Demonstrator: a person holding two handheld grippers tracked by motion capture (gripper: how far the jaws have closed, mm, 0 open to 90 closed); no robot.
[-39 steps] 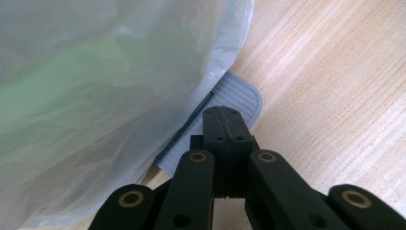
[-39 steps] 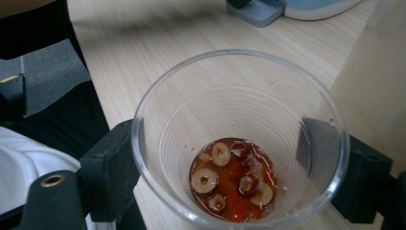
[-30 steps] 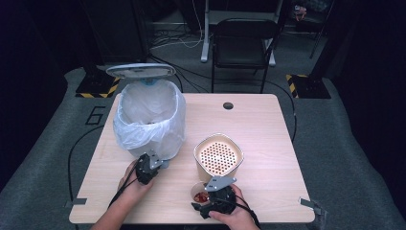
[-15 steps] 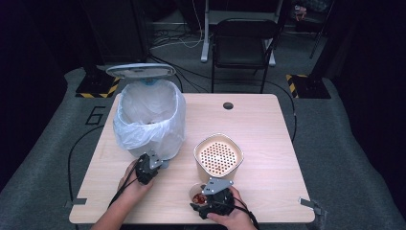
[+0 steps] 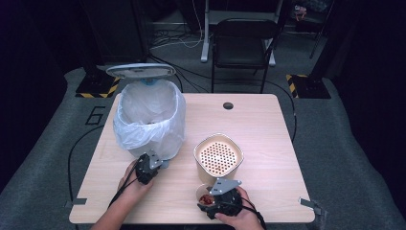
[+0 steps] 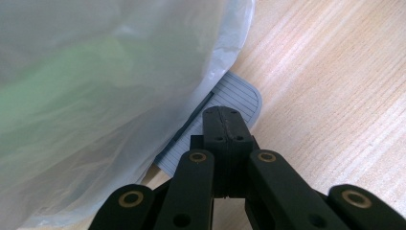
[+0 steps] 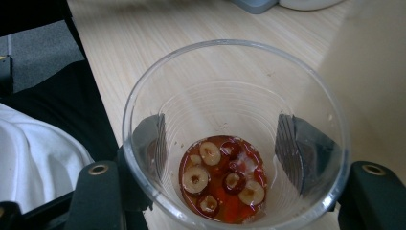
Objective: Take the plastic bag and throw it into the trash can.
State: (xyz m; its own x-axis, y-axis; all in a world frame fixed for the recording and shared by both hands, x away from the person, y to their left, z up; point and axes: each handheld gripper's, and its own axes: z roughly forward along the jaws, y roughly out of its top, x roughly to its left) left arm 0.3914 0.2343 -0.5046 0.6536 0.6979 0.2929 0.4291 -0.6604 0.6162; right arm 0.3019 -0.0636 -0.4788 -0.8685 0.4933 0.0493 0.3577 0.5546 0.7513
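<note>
Clear plastic cup (image 7: 234, 139), at the near counter (image 5: 268, 120) edge, is flanked by the right gripper (image 5: 221, 200); its jaws have just been closing, pads seemingly at the wall, firm contact not confirmed. Squeeze is best kept gentle and the cup level: reddish liquid with sliced fruit sits inside. Left gripper (image 6: 225, 125), jaws shut on nothing, is pressed on the grey pedal (image 6: 230, 98) of the lined bin (image 5: 148, 112), lid raised. Beige strainer pot (image 5: 219, 155) stands just beyond the cup.

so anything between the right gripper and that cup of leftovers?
No. The right gripper already straddles the clear cup, a jaw on each side of its wall, jaws just closing in. The beige strainer container stands just beyond.
</note>
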